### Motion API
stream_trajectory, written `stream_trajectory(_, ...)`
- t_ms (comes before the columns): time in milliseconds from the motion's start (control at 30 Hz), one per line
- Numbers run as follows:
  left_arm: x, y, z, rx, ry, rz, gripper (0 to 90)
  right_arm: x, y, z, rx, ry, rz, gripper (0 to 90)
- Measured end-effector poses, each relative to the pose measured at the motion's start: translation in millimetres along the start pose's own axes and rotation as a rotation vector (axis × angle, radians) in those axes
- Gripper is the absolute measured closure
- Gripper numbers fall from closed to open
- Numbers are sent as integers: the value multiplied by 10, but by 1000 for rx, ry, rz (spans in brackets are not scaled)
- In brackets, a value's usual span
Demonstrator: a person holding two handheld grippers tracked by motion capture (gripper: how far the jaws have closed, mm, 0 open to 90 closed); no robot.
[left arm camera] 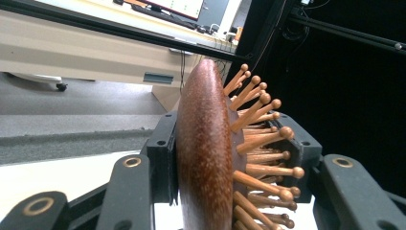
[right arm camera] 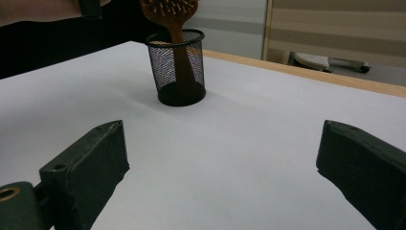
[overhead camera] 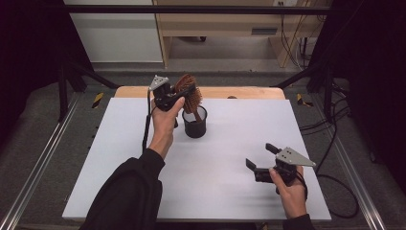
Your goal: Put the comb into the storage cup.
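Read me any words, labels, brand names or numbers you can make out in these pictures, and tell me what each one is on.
There is no text that can be read.
The wooden hairbrush, clamped in the left gripper, bears no marking.
The black mesh cup has no label.
The right gripper, open over the white table, shows no lettering.
A monitor in the left gripper view is too blurred to read.

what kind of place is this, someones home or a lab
Most likely a lab or recording workspace, not a home. The white table sits inside a dark metal frame with loose cables on the floor, and a person works a hairbrush and mesh cup with handheld grippers.
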State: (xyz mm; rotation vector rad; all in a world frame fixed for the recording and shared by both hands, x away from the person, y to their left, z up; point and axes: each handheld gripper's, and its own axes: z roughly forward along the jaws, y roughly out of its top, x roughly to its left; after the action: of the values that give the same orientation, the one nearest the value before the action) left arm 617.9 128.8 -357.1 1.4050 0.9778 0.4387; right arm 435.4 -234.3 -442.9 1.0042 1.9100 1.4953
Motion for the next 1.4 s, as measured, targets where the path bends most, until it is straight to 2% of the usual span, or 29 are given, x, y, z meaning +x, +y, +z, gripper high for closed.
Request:
stream_trajectory(367, 34, -32, 25, 0, -10, 1, 501, 5, 0, 6, 3, 7, 5, 38)
stream_trajectory(467, 53, -33, 26, 4, -10, 21, 495, 8, -1, 10, 6, 8, 2, 38)
stream_trajectory(600, 101, -35, 27, 1, -9, 4, 490, 16, -1, 14, 11, 8, 1, 38)
stream_trajectory(1400, 250, -38, 18, 15, -7, -5, 466, 29, -6, 34, 24, 11, -16, 37)
